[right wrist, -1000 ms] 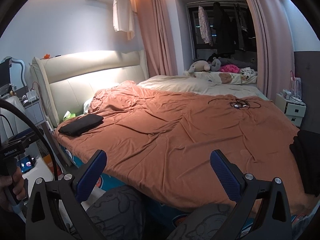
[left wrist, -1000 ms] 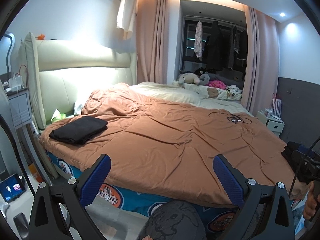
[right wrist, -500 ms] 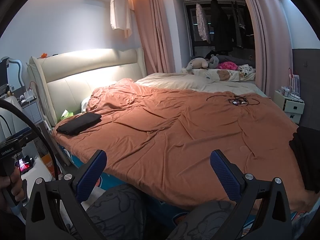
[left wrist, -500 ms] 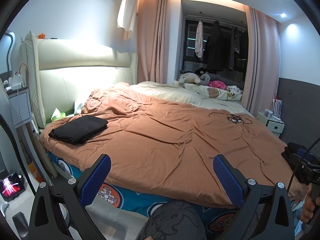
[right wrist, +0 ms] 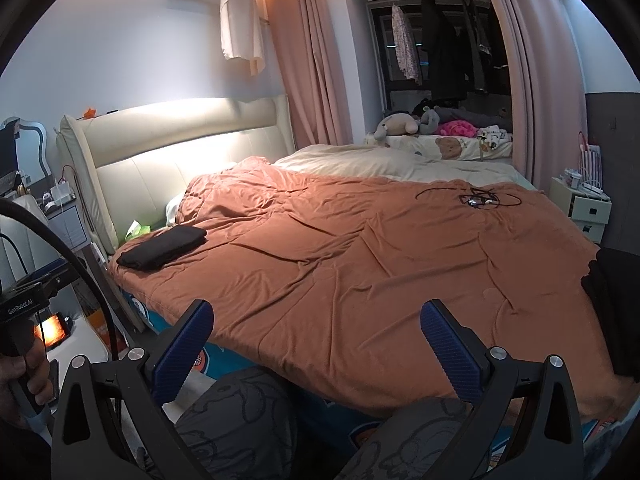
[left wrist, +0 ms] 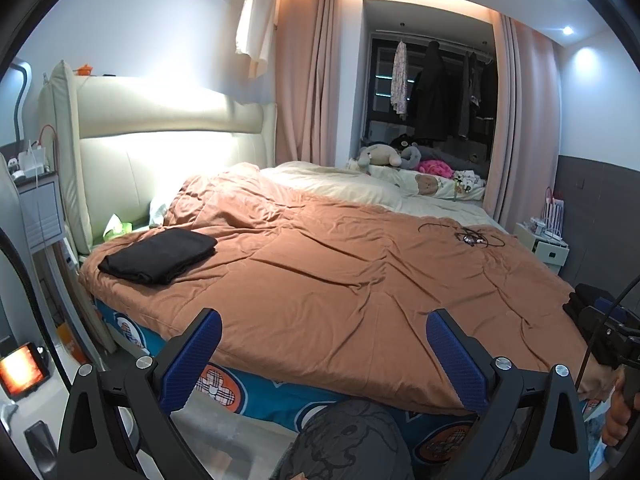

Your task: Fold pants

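at the bedside: both grippers wide apart, pants lying folded

on the near left corner of the orange duvet (left wrist: pixel 340 280), close to the cream headboard (left wrist: pixel 160 148): folded black pants (left wrist: pixel 158 255), a flat neat stack, touched by nothing. just beyond that stack, toward the headboard: a green tissue pack (left wrist: pixel 116 230). at the duvet's far right edge: a second dark heap of clothes (right wrist: pixel 614 312), loose and crumpled, partly cut off by the frame.

low in the foreground of the left wrist view: left gripper (left wrist: pixel 322 354), blue pads spread wide, nothing between them, held short of the bed's edge and above a knee in grey patterned trousers (left wrist: pixel 348 440). low in the right wrist view: right gripper (right wrist: pixel 316 342), likewise splayed and empty, over both knees, well apart from either dark garment.

further across the duvet: a tangle of black cable (left wrist: pixel 468 236). beyond it, by the pink curtains (left wrist: pixel 308 80): a cream pillow area and soft toys (left wrist: pixel 380 156). on the floor at far left: a small glowing screen (left wrist: pixel 22 368).

at the right margin of the left view: a hand (left wrist: pixel 618 416) wrapped round the other gripper's handle. at the left margin of the right view, the same seen mirrored.
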Demonstrator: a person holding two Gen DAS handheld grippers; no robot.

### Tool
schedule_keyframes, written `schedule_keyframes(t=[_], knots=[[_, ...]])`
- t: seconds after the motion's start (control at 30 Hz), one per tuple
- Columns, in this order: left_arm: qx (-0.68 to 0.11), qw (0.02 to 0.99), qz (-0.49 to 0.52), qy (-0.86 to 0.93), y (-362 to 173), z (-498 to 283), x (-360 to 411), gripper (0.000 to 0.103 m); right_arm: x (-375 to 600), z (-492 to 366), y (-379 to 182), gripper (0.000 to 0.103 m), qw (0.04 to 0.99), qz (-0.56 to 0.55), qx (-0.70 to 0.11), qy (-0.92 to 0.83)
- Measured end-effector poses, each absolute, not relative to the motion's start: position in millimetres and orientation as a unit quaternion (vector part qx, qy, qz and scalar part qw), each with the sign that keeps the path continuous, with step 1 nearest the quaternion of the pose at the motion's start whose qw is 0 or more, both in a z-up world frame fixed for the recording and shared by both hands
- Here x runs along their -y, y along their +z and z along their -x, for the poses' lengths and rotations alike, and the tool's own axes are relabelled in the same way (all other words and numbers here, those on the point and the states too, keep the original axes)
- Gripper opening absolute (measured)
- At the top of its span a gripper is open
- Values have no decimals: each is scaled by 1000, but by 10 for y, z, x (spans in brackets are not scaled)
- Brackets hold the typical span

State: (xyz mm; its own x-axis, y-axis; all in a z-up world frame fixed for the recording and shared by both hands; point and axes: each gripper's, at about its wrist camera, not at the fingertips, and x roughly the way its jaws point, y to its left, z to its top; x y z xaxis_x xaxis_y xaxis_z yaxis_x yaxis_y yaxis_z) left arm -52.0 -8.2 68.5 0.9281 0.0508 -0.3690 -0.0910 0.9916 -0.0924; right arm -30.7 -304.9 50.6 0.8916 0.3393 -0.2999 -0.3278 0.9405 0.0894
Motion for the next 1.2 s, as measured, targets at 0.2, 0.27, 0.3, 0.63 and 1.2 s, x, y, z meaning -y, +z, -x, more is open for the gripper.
schedule_keyframes(t=[0.2, 0.27, 0.3, 0.63, 1.2], knots=[[-185, 981, 54, 38, 676, 525, 76, 103, 3066, 300, 524, 103, 972, -17, -158, 173], [-185, 981, 55, 37, 676, 523, 67, 103, 3067, 297, 532, 103, 972, -18, -159, 174], [-185, 981, 55, 37, 674, 523, 70, 103, 3057, 298, 531, 103, 972, -18, -159, 174], [-184, 981, 56, 40, 666, 555, 52, 103, 3050, 294, 524, 103, 972, -16, -158, 175], [-185, 981, 48, 46, 666, 600, 101, 103, 2998, 339, 547, 103, 972, -13, -155, 176]])
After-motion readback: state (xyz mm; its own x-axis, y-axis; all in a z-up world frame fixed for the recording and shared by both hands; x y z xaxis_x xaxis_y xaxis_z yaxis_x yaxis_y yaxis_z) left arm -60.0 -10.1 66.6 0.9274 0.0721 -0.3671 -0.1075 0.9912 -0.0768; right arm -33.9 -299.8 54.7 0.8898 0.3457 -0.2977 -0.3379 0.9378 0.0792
